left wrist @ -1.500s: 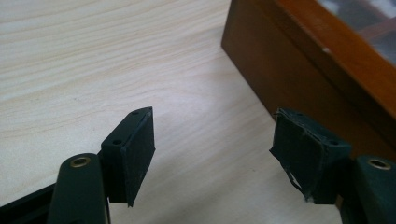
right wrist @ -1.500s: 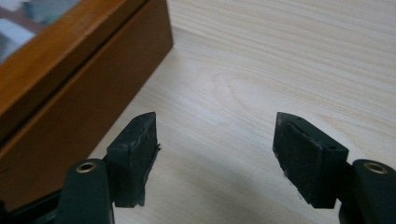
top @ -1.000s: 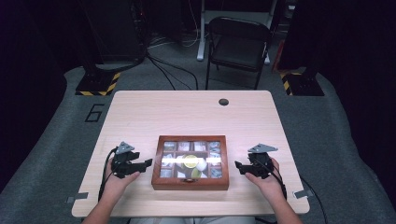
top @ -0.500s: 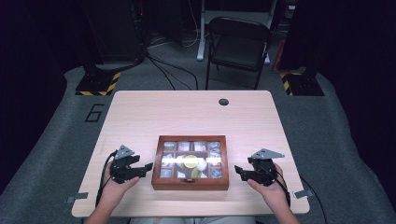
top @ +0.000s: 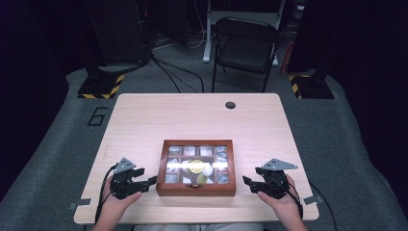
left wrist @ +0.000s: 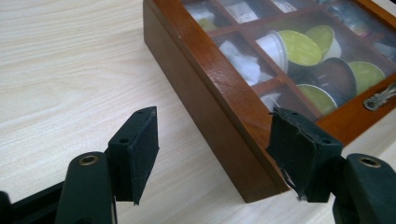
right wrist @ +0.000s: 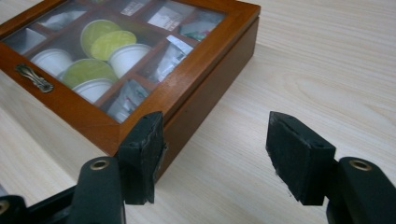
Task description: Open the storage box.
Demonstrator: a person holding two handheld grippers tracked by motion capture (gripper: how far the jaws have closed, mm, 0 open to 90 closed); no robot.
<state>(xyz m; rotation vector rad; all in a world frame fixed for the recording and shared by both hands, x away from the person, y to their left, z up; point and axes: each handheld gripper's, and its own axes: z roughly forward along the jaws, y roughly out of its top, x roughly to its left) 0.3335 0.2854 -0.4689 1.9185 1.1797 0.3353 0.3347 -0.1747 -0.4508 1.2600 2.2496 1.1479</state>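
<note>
Item: wooden box (top: 196, 168), glass lid, near-centre of worktop (top: 202, 115), capsules and sachets inside. I judge it rigid, fairly heavy, lid fragile; grip the side walls. Left claw (top: 153, 181) and right claw (top: 246, 181), apart, empty, have just been closing.

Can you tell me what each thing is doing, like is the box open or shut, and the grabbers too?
Brown wooden box with glass lid: shut, flat on the table.
Metal latch: lying flat on the lid's front edge.
Green-topped capsules: inside the box, under the glass.
Left gripper: open, holding nothing.
Right gripper: open, holding nothing.
Black folding chair: unfolded, nobody sitting.
</note>
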